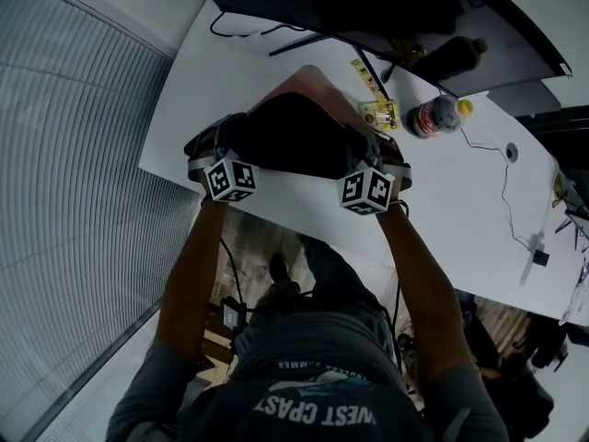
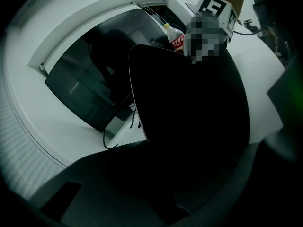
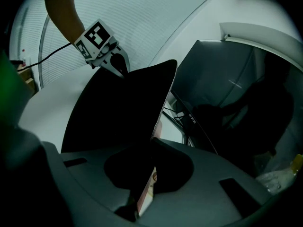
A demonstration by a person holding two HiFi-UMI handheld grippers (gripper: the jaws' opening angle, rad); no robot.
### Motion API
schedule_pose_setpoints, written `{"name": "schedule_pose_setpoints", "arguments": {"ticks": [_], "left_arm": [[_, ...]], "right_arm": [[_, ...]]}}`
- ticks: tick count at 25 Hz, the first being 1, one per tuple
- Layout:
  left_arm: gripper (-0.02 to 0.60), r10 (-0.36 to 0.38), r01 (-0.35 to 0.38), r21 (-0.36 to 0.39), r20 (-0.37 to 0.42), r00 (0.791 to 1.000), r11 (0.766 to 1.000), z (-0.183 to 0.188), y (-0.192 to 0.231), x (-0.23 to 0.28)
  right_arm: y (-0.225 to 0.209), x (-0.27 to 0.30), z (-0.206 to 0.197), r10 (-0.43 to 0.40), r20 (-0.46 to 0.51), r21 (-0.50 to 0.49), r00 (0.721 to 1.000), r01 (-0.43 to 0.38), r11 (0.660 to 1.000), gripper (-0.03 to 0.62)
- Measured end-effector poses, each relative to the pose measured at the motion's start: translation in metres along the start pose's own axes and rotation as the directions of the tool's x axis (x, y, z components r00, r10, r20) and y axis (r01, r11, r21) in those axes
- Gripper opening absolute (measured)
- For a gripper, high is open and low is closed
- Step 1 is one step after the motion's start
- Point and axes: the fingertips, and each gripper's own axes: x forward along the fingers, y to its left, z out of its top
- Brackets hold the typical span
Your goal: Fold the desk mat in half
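The left gripper [image 1: 219, 147] and the right gripper [image 1: 370, 155] are held side by side over the near edge of the white table [image 1: 479, 201]. Each one is closed tightly on a near corner of the desk mat [image 1: 296, 134]. In the right gripper view, the right gripper [image 3: 142, 195] pinches the thin edge of the mat [image 3: 118, 112], and a light, printed face shows there. In the left gripper view, the left gripper [image 2: 163, 195] presses on the mat [image 2: 189, 108] too, though its jaws are very dark.

The long axis of the mat runs from one gripper to the other, across the person's front. The gripped edge is lifted off the table and the sheet bows like a sail. Its matte black underside faces the person. The material is thin and flexible, with rounded corners and a fine line of pale stitching along the border. At the far end, a pinkish upper face shows, low on the table.

Just beyond the mat lie a small yellow packet [image 1: 379, 114] and a plastic bottle [image 1: 438, 116] with a yellow cap, on its side. Farther back stands a dark flat monitor [image 1: 368, 7].
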Motion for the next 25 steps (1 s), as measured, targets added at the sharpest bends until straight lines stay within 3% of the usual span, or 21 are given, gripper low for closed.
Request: {"name": "schedule_pose_setpoints", "arguments": {"ticks": [6, 25], "left_arm": [[0.032, 0.002, -0.002, -0.024, -0.007, 1.0, 1.0, -0.003, -0.003, 0.021], [0.035, -0.044, 0.045, 0.002, -0.091, 0.995, 0.999, -0.009, -0.006, 0.048]], "right_arm": [[-0.003, 0.019, -0.01, 0.004, -0.016, -0.004, 1.0, -0.004, 1.0, 0.04], [-0.003, 0.052, -0.026, 0.064, -0.059, 0.001, 0.996, -0.064, 0.998, 0.041]]}}
